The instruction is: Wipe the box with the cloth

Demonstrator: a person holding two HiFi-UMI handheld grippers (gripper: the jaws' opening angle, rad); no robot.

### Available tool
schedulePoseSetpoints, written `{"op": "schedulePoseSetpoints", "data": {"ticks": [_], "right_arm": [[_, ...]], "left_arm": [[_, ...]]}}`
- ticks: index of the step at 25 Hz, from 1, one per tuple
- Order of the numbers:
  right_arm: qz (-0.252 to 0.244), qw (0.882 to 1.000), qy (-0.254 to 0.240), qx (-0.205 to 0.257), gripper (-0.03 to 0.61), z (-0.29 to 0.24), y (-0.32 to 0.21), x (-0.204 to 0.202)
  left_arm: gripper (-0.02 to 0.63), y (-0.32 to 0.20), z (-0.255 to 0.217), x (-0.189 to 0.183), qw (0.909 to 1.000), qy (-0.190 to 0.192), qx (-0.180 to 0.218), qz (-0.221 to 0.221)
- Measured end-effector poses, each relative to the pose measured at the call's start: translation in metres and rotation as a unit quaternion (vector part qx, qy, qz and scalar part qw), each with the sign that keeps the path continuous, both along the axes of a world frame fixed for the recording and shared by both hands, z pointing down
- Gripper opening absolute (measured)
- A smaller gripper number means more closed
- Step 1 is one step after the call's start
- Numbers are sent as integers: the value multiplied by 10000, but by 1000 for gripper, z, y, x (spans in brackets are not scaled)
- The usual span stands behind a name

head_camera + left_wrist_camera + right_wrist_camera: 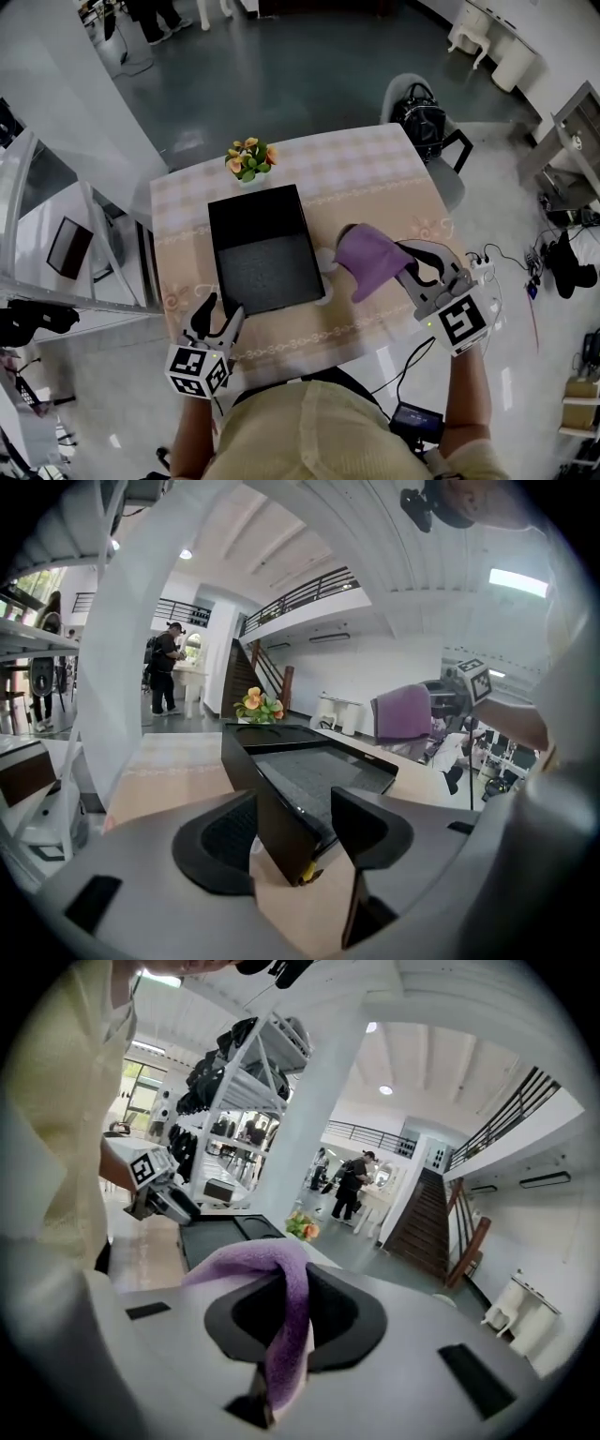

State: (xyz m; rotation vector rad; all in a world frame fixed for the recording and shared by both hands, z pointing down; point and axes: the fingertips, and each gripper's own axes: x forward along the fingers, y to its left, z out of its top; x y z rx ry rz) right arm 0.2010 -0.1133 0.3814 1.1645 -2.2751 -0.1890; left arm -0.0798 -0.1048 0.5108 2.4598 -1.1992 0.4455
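Right gripper (407,259) is clamping the purple cloth (368,260). Its jaws are pinched together on a fold, and the rest is draping forward and to its left off the tips. The black open-top box (262,255) is sitting on the table (375,169) just left of that gripper and lower down. The cloth edge is hanging near the box's right wall and is looking clear of it. The box's long axis is running straight away from the person, roughly parallel to where both grippers are pointing. Left gripper (221,315) is sitting at the box's near-left corner, jaws apart and straddling the corner wall; I'm not seeing the pads pressing on it. The box is looking rigid and empty, with a glossy rim and a matte textured floor. My read: the right gripper is needing to go left and down to land the cloth.
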Motion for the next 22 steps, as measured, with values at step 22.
{"op": "schedulePoseSetpoints", "data": {"ticks": [22], "right_arm": [[-153,9910,-1119,-717,57,103,-160,-50]], "left_arm": [[224,-2,6,-8,9968,-339,-317,-647]]}}
